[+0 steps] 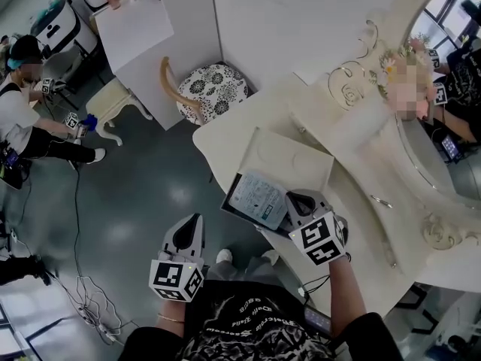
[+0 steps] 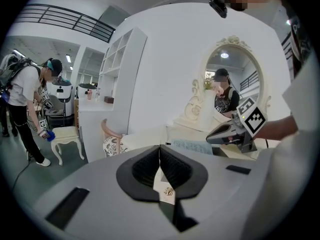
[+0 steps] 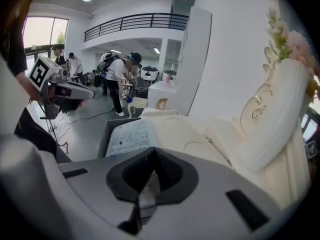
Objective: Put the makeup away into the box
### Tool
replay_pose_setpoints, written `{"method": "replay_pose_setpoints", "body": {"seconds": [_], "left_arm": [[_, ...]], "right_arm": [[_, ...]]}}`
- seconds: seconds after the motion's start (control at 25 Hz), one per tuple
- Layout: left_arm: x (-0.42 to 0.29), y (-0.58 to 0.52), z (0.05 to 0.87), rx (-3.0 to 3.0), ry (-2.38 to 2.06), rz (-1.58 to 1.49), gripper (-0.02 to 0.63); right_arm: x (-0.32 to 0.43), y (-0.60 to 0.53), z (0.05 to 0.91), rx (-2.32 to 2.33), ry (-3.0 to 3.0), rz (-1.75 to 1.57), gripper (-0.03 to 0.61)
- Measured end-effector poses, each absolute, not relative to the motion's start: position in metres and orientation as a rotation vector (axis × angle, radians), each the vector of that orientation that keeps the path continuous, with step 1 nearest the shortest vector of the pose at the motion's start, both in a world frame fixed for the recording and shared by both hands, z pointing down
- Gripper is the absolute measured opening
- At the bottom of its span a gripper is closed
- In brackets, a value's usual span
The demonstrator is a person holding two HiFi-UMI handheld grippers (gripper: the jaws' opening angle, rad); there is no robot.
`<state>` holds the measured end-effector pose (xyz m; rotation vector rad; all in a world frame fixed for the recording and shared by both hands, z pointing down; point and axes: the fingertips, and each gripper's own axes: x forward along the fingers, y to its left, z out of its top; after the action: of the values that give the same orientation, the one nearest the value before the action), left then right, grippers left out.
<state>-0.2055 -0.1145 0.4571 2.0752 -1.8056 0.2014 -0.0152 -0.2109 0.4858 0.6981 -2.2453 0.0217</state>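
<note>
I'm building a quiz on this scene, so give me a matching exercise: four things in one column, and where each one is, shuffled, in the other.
Things:
1 box
2 stool
3 left gripper
4 right gripper

Places:
A off the dressing table, above the floor
B above the table, by the printed sheet
C open on the table
D on the floor beside the table

Pairs: 1-C, 2-D, 3-A, 4-B

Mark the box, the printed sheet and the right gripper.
box (image 3: pixel 107 134): right gripper view, grey side wall.
printed sheet (image 1: pixel 259 200): head view, sheet's middle.
right gripper (image 3: pixel 152 152): right gripper view, where fingers meet.
</note>
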Motion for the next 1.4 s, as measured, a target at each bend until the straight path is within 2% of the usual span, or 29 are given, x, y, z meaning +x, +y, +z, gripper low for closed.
{"method": "replay_pose_setpoints", "body": {"seconds": [1.16, 1.4], "left_arm": [[-0.205, -0.112, 0.465, 2.068, -1.781, 0.220, 0.015], [-0.205, -0.110, 0.466, 2.073, -1.774, 0.226, 0.015]], "right_arm": [[-0.032, -0.189, 0.531, 0.418, -1.958, -0.380, 0.008], [-0.041, -0.190, 0.539, 0.426, -1.933, -0.360, 0.008]]}}
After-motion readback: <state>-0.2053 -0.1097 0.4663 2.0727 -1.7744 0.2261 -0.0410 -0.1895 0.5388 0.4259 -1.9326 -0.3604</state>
